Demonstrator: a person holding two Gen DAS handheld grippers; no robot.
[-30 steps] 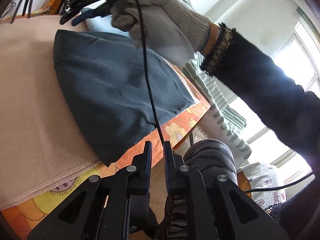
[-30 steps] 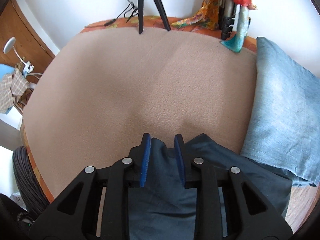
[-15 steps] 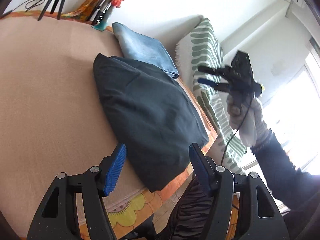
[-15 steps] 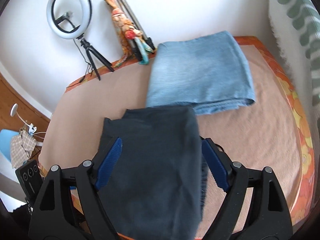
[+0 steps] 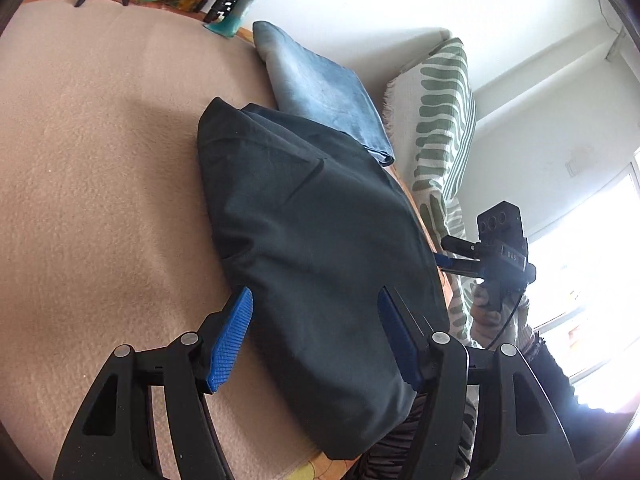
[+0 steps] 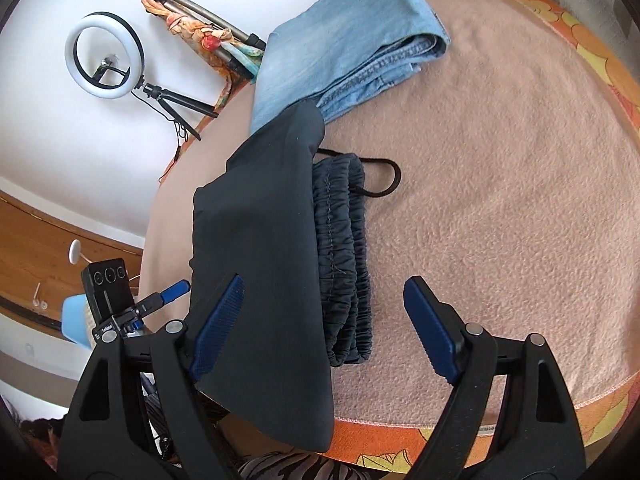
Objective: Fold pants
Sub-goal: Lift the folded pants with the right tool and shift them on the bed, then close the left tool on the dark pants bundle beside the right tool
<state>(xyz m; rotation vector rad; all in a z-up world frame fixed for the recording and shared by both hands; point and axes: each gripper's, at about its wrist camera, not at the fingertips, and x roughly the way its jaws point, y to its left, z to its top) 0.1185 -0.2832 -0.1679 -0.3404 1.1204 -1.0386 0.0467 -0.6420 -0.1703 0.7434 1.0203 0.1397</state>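
The dark grey pants (image 5: 312, 248) lie folded on the pink blanket (image 5: 100, 180), one end hanging over the bed's front edge. In the right wrist view the pants (image 6: 264, 248) show their gathered waistband (image 6: 344, 256) and a black drawstring (image 6: 380, 180) sticking out to the right. My left gripper (image 5: 316, 336) is open and empty, hovering over the pants' near end. My right gripper (image 6: 328, 328) is open and empty above the pants' waistband end. The right gripper (image 5: 452, 252) also shows at the right of the left wrist view, and the left gripper (image 6: 176, 290) at the left of the right wrist view.
Folded light blue jeans (image 6: 340, 40) lie behind the dark pants, touching them. A ring light on a tripod (image 6: 104, 62) and a wrapped tripod (image 6: 200, 36) stand at the bed's far edge. An orange flowered sheet (image 6: 600, 40) borders the blanket. A green striped throw (image 5: 440, 120) hangs at the right.
Both grippers, shut a second ago, have opened. The right gripper has let go of the pants and pulled back to the bed's edge. The pants now lie folded.
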